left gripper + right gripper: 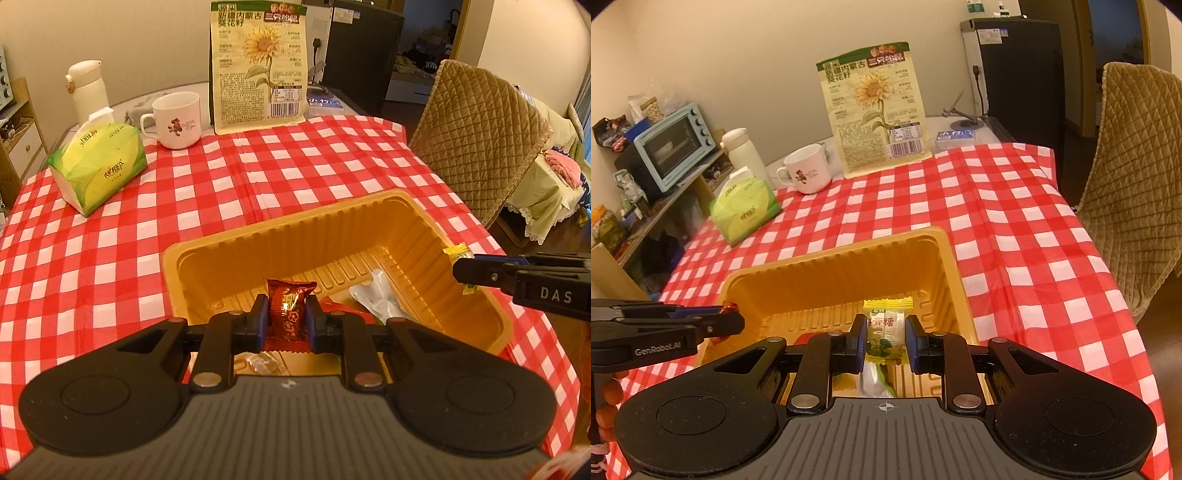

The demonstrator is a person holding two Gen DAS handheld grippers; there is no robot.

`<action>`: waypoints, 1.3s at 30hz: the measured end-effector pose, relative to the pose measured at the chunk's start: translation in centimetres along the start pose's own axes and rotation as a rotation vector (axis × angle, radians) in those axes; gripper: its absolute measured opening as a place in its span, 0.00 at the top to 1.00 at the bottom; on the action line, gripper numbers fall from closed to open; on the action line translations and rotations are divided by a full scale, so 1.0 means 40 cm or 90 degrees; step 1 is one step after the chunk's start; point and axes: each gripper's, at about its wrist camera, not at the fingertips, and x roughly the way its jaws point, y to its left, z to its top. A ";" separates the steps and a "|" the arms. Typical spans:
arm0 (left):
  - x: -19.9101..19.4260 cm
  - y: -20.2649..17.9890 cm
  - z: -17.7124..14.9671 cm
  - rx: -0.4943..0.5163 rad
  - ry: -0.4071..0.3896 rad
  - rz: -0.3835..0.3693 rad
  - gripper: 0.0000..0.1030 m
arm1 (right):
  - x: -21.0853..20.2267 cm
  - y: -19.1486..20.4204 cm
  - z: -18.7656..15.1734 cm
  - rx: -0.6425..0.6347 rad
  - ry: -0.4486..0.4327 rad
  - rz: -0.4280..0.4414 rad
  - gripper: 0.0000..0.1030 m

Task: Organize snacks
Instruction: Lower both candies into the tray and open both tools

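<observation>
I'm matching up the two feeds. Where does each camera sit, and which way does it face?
Left wrist: behind the left claw, shut on a red candy, facing the yellow tray; right claw enters from the right.
Right wrist: behind the right claw, shut on a yellow candy, over the same tray; left claw enters from the left.
Shared: tray, sunflower seed bag, mug.

Red-white checked cloth point(258, 177) covers table. White mug point(177, 120) near green tissue pack point(98, 168). White bottle point(88, 92) behind. Blue toaster oven point(674, 146) on shelf (far left). Brown quilted chair point(484, 136) beside table.
</observation>
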 end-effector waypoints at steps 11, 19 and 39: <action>0.072 0.010 0.022 -0.002 0.026 -0.002 0.82 | 0.046 -0.005 0.019 0.002 0.010 -0.017 0.78; 0.089 0.021 0.024 -0.004 0.034 0.004 0.82 | 0.058 -0.013 0.028 0.007 0.013 -0.020 0.78; 0.066 0.028 0.008 -0.020 0.032 -0.006 0.64 | 0.095 -0.001 0.046 0.008 -0.005 -0.012 0.75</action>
